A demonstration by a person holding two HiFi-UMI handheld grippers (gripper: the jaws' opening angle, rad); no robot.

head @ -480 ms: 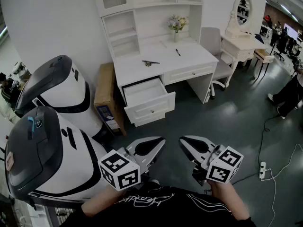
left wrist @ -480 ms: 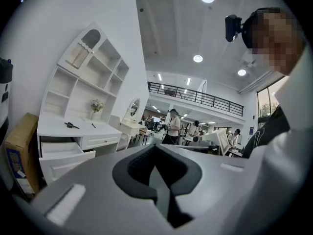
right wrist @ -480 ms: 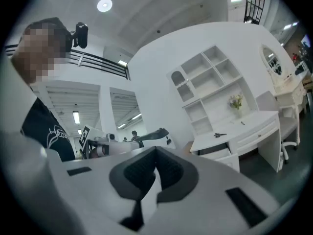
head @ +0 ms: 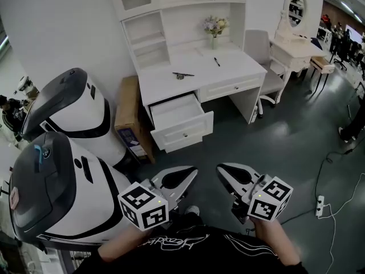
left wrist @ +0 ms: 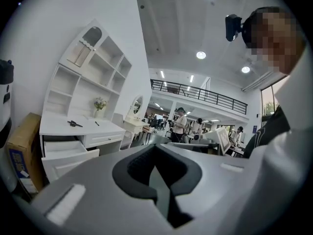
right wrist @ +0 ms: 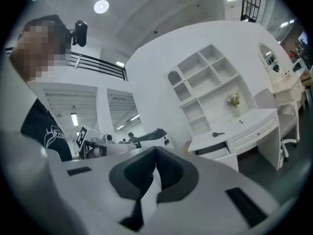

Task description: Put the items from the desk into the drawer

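Note:
A white desk (head: 228,73) with a hutch stands far ahead across the floor. A pair of dark scissors (head: 182,75) and a black pen (head: 217,62) lie on its top. Its left drawer (head: 179,121) is pulled open and looks empty. The left gripper (head: 190,172) and right gripper (head: 223,169) are held low near my body, far from the desk. Both are shut with nothing between the jaws. The left gripper view shows its shut gripper (left wrist: 155,148), the scissors (left wrist: 74,124) and the drawer (left wrist: 66,148). The right gripper view shows its shut gripper (right wrist: 155,152) and the scissors (right wrist: 218,134).
Two large white-and-black rounded machines (head: 63,176) stand close on my left. A cardboard box (head: 128,119) leans beside the desk. A flower vase (head: 214,27) sits at the desk's back. A chair (head: 259,53), a vanity table (head: 293,47) and a floor power strip (head: 318,203) are to the right.
The head view has shifted slightly, so the desk sits a little lower and to the right. The person at the right edge is almost out of view. Both grippers keep their place.

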